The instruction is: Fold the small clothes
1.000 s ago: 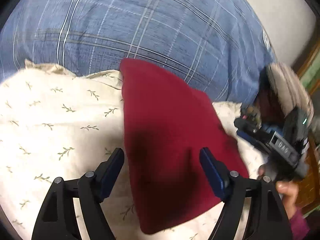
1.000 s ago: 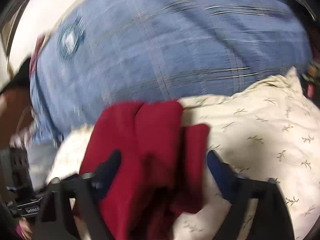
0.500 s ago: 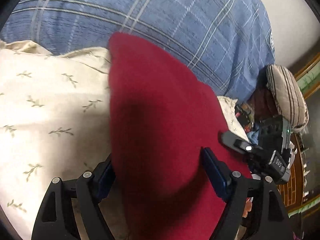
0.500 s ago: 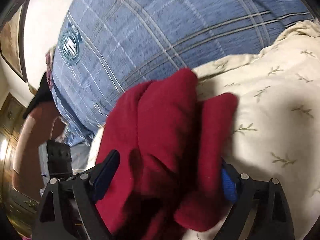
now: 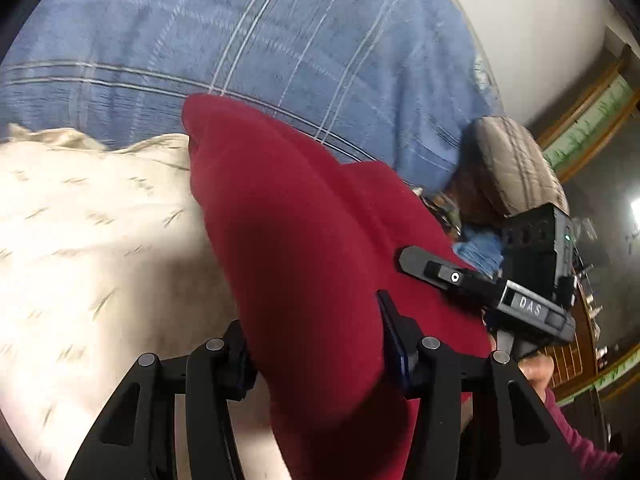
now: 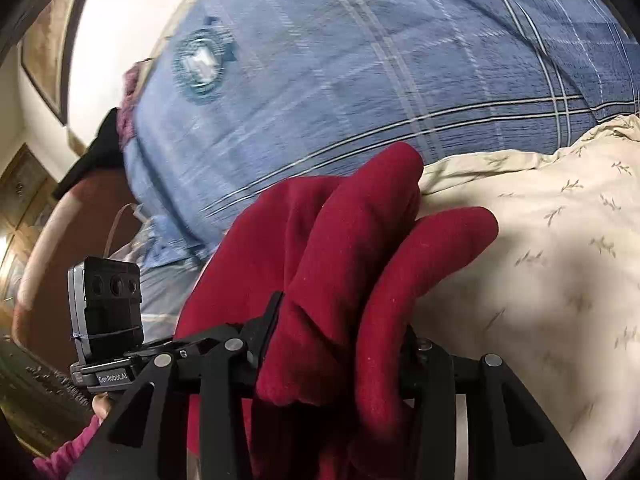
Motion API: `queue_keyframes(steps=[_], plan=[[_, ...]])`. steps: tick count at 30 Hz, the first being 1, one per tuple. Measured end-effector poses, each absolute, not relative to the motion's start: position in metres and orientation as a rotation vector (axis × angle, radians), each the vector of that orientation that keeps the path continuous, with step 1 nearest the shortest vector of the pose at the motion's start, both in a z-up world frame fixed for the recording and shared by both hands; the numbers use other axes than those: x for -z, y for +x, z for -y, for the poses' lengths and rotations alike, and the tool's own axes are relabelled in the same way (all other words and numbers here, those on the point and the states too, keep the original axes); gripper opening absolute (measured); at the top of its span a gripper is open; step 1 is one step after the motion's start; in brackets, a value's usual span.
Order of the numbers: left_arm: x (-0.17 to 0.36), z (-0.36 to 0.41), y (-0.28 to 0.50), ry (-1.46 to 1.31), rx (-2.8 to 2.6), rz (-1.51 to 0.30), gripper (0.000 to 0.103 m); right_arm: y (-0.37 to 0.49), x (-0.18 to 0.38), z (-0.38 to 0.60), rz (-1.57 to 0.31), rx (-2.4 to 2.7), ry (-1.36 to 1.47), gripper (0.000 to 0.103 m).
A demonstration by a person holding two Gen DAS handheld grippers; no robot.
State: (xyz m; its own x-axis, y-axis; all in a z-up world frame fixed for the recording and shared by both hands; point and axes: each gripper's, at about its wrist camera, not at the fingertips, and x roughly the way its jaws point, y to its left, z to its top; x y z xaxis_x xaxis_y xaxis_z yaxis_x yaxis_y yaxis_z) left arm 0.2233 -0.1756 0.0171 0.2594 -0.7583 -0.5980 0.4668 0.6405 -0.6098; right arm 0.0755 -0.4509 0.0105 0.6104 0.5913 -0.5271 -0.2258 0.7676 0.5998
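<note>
1. My left gripper point(image 5: 316, 344) has just been closing, and the red garment point(image 5: 320, 248) now fills the gap between its jaws; the pads press into the cloth from both sides, so I read it as clamped on the fabric.
2. From that gripper the garment runs up toward eleven o'clock, its far rounded end lying where the cream leaf-print bedding point(image 5: 92, 240) meets the blue plaid cover point(image 5: 280, 40).
3. At three o'clock in the same view my right gripper point(image 5: 420, 264) reaches across the garment's other edge.
4. Seen from the right wrist, the right gripper point(image 6: 340, 344) has also just been closing, and bunched folds of the red garment point(image 6: 360, 240) are squeezed between its jaws: a grip on several layers, as far as I can judge.
5. From there the cloth fans toward twelve and one o'clock over the cream bedding point(image 6: 540, 260), two rounded lobes sticking out.
6. I judge the garment soft, light, fleecy and limp: it will sag and bunch rather than hold a crease, and it should not slip easily.
7. Best hold, in my view, is at its edges or corners, one per gripper, pulled taut before laying it flat; the thick bundle in the right gripper could spoil a neat fold.
</note>
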Motion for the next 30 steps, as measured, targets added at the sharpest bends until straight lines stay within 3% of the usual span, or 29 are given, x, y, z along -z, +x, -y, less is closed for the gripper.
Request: queue_keyframes(steps=[5,11,13,21,25,30], plan=[[-0.025,0.131,0.166,-0.294,0.801,-1.029,0.050,0.030,-0.004,0.421,-0.822,-0.589,0.565,0.045],[0.020,0.127,0.128,-0.175,0.681,-1.124,0.053,-0.004,0.036,0.378,-0.961,-0.434,0.295,0.057],[0.021,0.128,0.121,-0.161,0.649,-1.091,0.059,-0.021,0.029,0.376,-0.932,-0.387,0.222,0.059],[-0.002,0.123,0.088,-0.051,0.531,-0.957,0.066,-0.065,-0.019,0.363,-0.769,-0.365,0.157,0.059],[-0.015,0.121,0.065,-0.035,0.474,-0.857,0.066,-0.045,-0.002,0.334,-0.818,-0.379,0.095,0.055],[-0.029,0.116,0.039,-0.051,0.401,-0.757,0.066,-0.026,0.024,0.328,-0.866,-0.283,0.067,0.058]])
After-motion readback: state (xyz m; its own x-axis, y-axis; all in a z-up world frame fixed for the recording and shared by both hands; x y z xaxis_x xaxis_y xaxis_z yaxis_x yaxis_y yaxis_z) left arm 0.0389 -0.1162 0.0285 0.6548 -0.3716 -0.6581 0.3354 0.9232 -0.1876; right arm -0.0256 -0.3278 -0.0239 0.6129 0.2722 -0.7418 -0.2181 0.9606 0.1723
